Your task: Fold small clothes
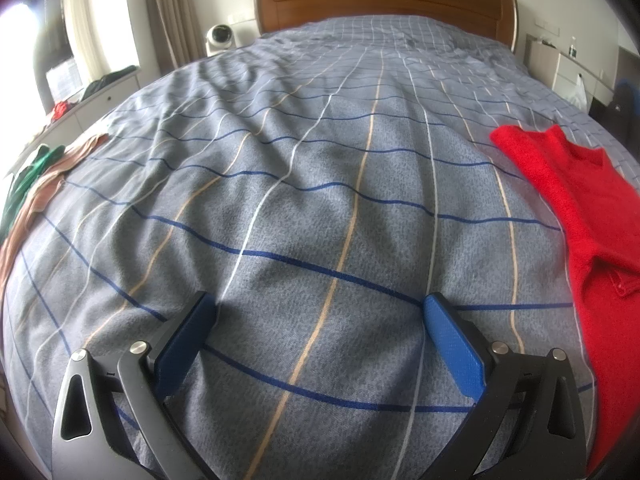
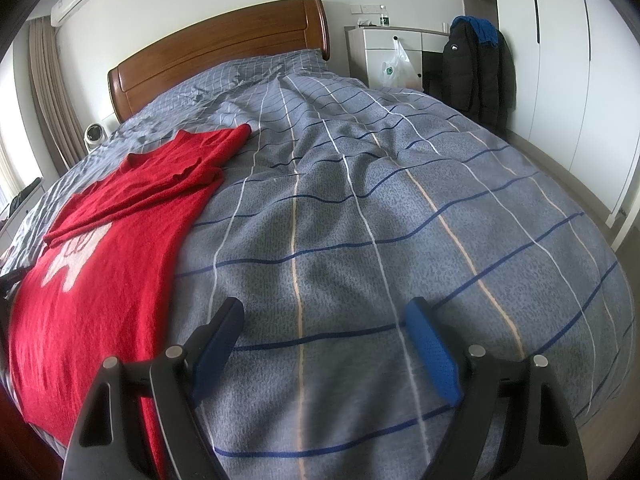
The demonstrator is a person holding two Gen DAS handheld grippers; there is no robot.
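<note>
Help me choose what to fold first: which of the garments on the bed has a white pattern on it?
The red sweater, lying between the two grippers' views; its white motif shows in the right wrist view. The green garment and the pinkish-tan one at the bed's far left edge look plain.

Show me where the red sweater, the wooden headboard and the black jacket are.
red sweater [image 2: 100, 280]: right wrist view, its body.
wooden headboard [image 1: 384, 4]: left wrist view, panel centre.
black jacket [image 2: 466, 68]: right wrist view, its front.

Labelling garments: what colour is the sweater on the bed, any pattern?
Red sweater with a white motif on the front, partly covered by a folded sleeve. Clearest in the right wrist view.
</note>
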